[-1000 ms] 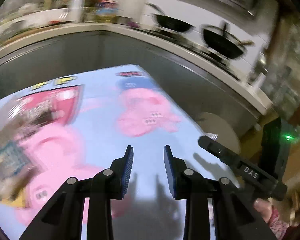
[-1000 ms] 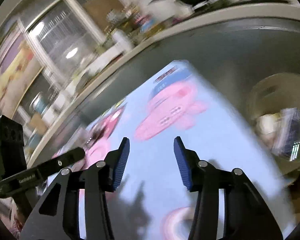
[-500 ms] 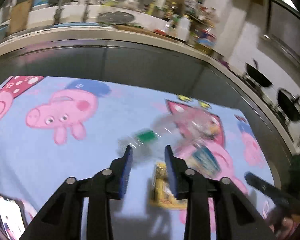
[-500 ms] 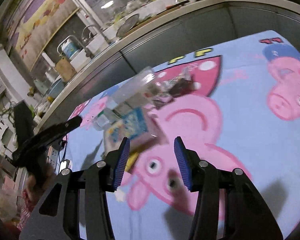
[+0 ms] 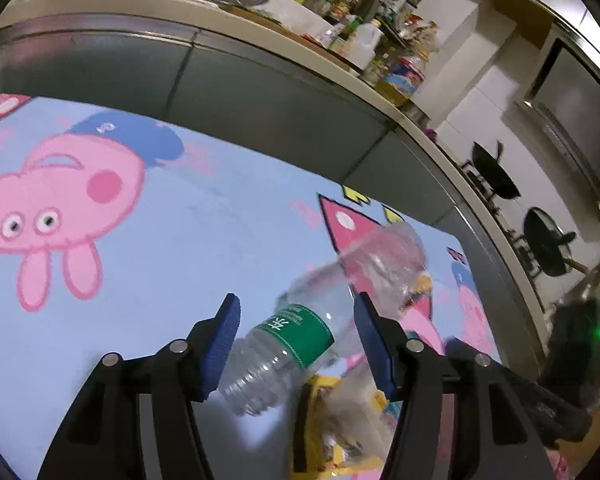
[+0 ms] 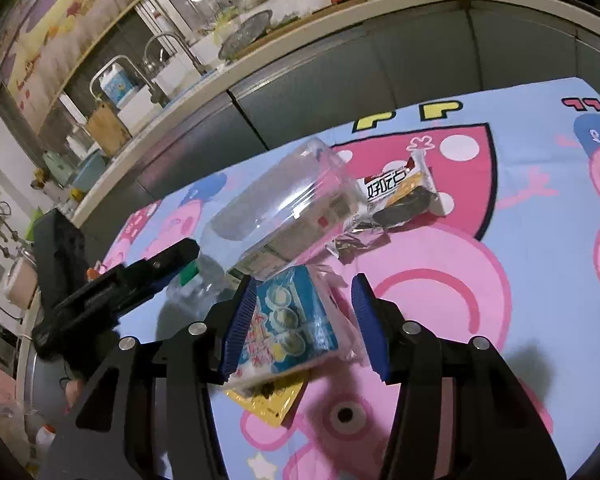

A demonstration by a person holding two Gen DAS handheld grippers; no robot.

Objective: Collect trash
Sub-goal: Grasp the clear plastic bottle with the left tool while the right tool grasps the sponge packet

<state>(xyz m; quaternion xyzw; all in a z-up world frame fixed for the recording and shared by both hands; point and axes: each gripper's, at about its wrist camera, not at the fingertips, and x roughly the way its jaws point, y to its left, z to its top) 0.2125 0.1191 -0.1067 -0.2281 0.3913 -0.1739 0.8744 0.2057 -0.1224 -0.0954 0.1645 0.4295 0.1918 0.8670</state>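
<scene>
Both of your grippers have dropped in on the trash pile since half a second ago, and the fingers that stood narrow have swung wide. Your left gripper point(image 5: 296, 340) is spread around the plastic bottle point(image 5: 284, 352), which lies on its side between the blue pads, clear and seemingly empty, its green label point(image 5: 298, 334) printed with white Chinese characters too small to read. No pad is clearly touching it. Just beyond it lies a crumpled clear plastic cup point(image 5: 384, 264), tipped over, nothing inside that you can make out. A yellow wrapper point(image 5: 324, 432) sits under the bottle's near end.

Your right gripper point(image 6: 304, 324) is also spread, with the blue snack packet point(image 6: 288, 324) between its pads, pictures of round biscuits on the front, lettering blurred. Whether the left pad touches it, you cannot tell. The same yellow wrapper point(image 6: 272, 400) pokes out beneath it. Behind stands out the clear cup point(image 6: 284, 208) on its side, and to its right a snack bag point(image 6: 404, 192) with bold Chinese writing on white.

All of it rests on the blue cartoon-pig tablecloth point(image 6: 540, 264), yellow letters "PP" at its far edge. Past that runs a grey counter point(image 6: 340, 60) with a tap and a jug, and 2 black woks point(image 5: 548, 240) on the stove.
</scene>
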